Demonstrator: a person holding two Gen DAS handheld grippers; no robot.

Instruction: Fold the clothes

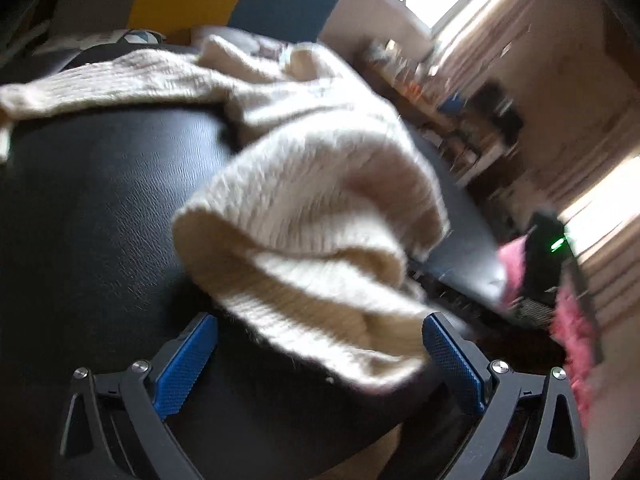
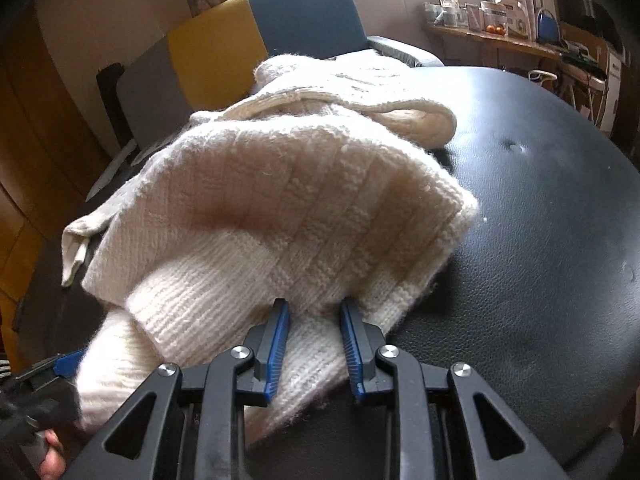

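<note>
A cream knitted sweater point(image 1: 312, 208) point(image 2: 304, 208) lies crumpled on a black leather table point(image 1: 100, 220) point(image 2: 540, 240). In the left wrist view my left gripper point(image 1: 320, 320) stands wide open. A rolled edge of the sweater lies between its blue pads point(image 1: 188, 360), which do not press on it. In the right wrist view my right gripper point(image 2: 314, 312) is shut on a thick fold of the sweater's ribbed hem, near the table's front edge. The left gripper's blue pad point(image 2: 68, 360) shows at the lower left, at the sweater's edge.
A chair with a yellow and teal back point(image 2: 272, 28) stands behind the table. A shelf with jars and boxes point(image 2: 492, 28) runs along the far wall. A person's pink sleeve point(image 1: 572, 328) and fingers point(image 2: 50, 454) show at the frame edges.
</note>
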